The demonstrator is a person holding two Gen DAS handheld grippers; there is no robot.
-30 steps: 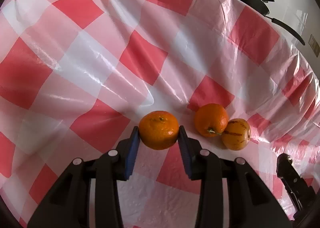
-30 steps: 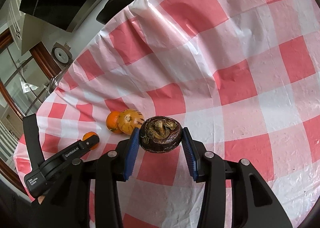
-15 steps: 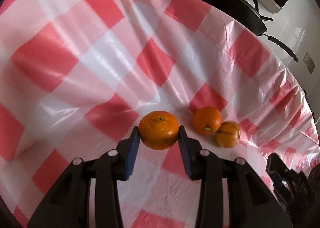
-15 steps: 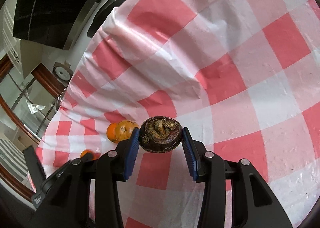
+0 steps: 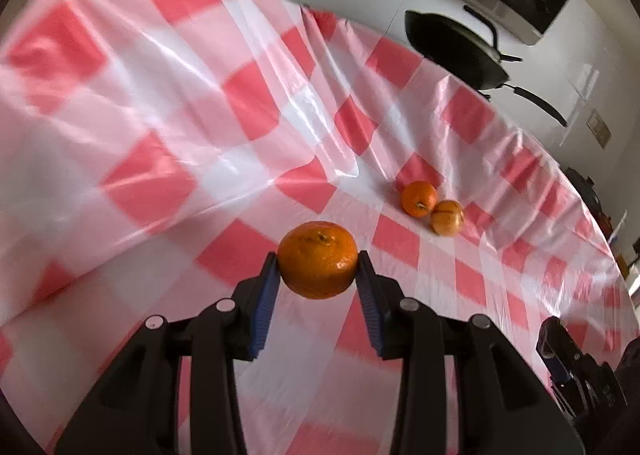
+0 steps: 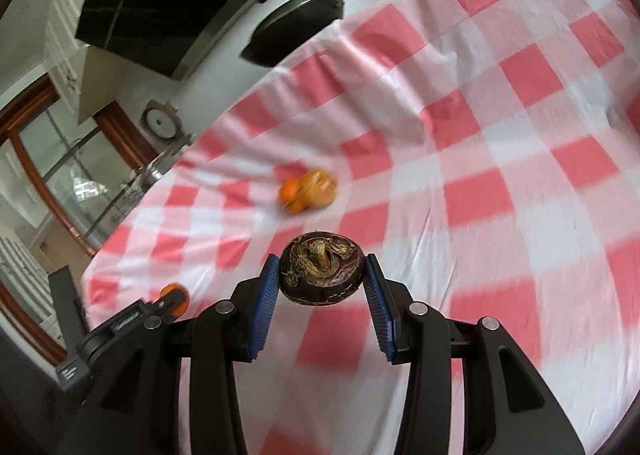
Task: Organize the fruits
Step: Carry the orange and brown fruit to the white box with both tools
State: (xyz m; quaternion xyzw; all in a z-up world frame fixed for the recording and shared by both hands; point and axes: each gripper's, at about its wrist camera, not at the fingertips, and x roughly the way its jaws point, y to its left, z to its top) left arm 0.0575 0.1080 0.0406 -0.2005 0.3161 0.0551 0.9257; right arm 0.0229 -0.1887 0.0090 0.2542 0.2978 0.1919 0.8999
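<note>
Now the left gripper (image 5: 318,269) pinches an orange (image 5: 318,259) at its widest middle above the checked cloth (image 5: 160,183); the right gripper (image 6: 321,273) clamps a dark round fruit (image 6: 321,273) likewise. Both look firm, light, rolling easily.

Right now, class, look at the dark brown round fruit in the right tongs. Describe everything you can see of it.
The dark brown, round, slightly flattened fruit has a glossy, purplish-brown skin and a dried, curled tan calyx on top with stringy bits around it. It looks whole and firm. It sits level, calyx towards the camera, clamped at its two sides by the blue ribbed pads of the right tongs. It is held above the red-and-white checked plastic tablecloth; only the pads touch it.
</note>
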